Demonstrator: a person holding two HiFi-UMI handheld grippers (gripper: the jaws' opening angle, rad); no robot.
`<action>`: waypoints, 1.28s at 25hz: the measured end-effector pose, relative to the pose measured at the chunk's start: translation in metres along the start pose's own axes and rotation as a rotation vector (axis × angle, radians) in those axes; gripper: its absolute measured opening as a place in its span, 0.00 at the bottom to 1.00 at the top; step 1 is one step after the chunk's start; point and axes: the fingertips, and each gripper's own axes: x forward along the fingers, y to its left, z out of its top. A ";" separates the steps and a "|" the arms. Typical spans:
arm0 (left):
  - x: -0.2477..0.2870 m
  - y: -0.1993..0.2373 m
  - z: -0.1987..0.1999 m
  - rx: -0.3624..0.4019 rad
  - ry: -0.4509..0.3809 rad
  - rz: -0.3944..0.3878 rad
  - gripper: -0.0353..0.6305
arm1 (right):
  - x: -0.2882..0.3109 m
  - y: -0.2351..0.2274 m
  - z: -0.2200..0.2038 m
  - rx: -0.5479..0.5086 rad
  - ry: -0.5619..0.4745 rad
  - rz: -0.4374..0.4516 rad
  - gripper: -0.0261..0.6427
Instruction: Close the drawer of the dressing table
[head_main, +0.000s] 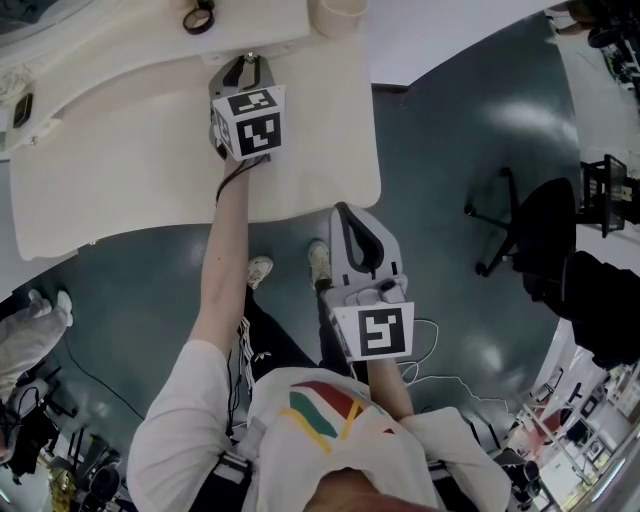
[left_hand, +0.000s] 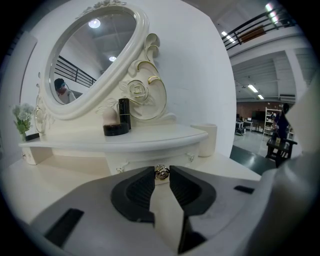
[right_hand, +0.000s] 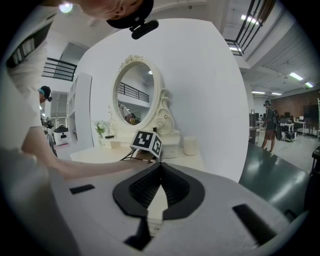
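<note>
Metal knob pinched in the left claw; drawer looks all but home; right claw closed, empty.

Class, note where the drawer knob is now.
In the left gripper view, the knob sits at centre, clamped in the jaws of the left gripper, on the drawer front below the shelf.

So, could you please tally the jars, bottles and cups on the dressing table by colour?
Black: 2 (flat jar, tall tube)
Pale pink: 1 (bottle)
White: 1 (cup)
Total: 4
</note>
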 end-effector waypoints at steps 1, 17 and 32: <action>0.001 0.001 0.000 0.000 0.001 0.000 0.18 | 0.000 -0.001 0.000 0.002 0.000 -0.004 0.04; -0.004 -0.006 0.003 -0.031 0.021 -0.047 0.31 | -0.009 -0.006 0.000 -0.023 -0.032 -0.018 0.04; -0.211 0.035 0.161 0.001 -0.325 -0.075 0.25 | -0.037 0.063 0.153 -0.111 -0.310 -0.002 0.04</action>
